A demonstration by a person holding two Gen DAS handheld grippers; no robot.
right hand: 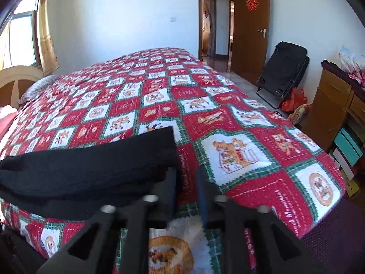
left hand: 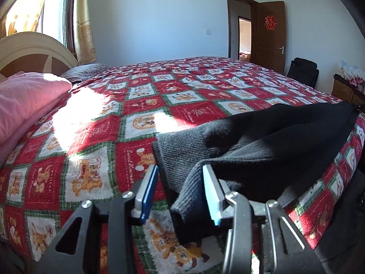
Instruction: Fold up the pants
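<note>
Black knit pants [left hand: 262, 146] lie folded along the near edge of the bed. In the left wrist view one end of the pants lies between the fingers of my left gripper [left hand: 180, 171], which is open around it; the right finger rests against the fabric. In the right wrist view the other end of the pants [right hand: 91, 169] lies at lower left. My right gripper [right hand: 187, 173] is open, its left finger touching the pants' corner, with only bedspread between the fingers.
The bed carries a red, white and green patchwork bedspread [left hand: 159, 105]. Pink bedding [left hand: 25, 100] and a headboard [left hand: 34, 50] are at left. A black folding chair [right hand: 282, 68], a wooden dresser [right hand: 337, 105] and an open door [right hand: 248, 22] stand at right.
</note>
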